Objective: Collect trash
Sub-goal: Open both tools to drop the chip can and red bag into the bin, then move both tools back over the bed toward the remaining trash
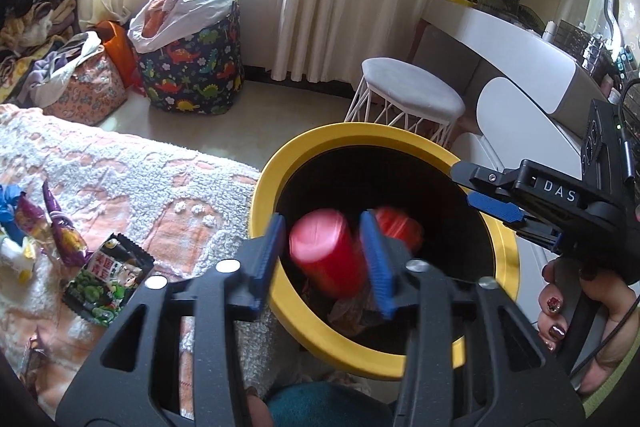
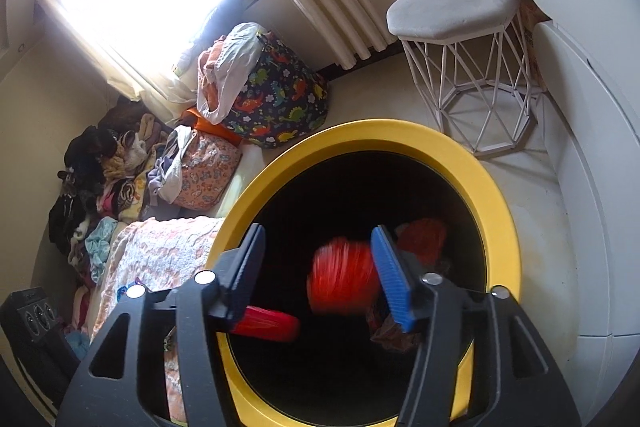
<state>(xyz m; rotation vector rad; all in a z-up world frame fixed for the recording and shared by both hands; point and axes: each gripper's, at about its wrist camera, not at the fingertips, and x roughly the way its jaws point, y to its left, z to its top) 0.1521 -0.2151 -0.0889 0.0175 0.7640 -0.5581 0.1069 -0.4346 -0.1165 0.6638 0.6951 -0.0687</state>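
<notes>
A black bin with a yellow rim (image 1: 276, 163) (image 2: 496, 187) stands beside the bed. My left gripper (image 1: 324, 263) is open over its mouth; a blurred red can (image 1: 326, 259) shows between the fingers, free of the pads, inside the bin. My right gripper (image 2: 320, 273) is open over the bin too, and it also shows in the left wrist view (image 1: 496, 195) at the rim. The blurred red can (image 2: 342, 277) lies below it. More red trash (image 1: 400, 227) (image 2: 424, 235) and a crumpled wrapper (image 2: 390, 335) lie in the bin. A red piece (image 2: 266, 323) sits by the left finger.
Snack wrappers (image 1: 108, 279) and purple packets (image 1: 64, 239) lie on the fluffy bed cover (image 1: 140, 179). A white wire stool (image 1: 412, 99) (image 2: 468, 63) and a white dresser (image 1: 532, 75) stand beyond the bin. A dinosaur-print bag (image 1: 192, 67) (image 2: 280, 99) and clothes piles sit by the window.
</notes>
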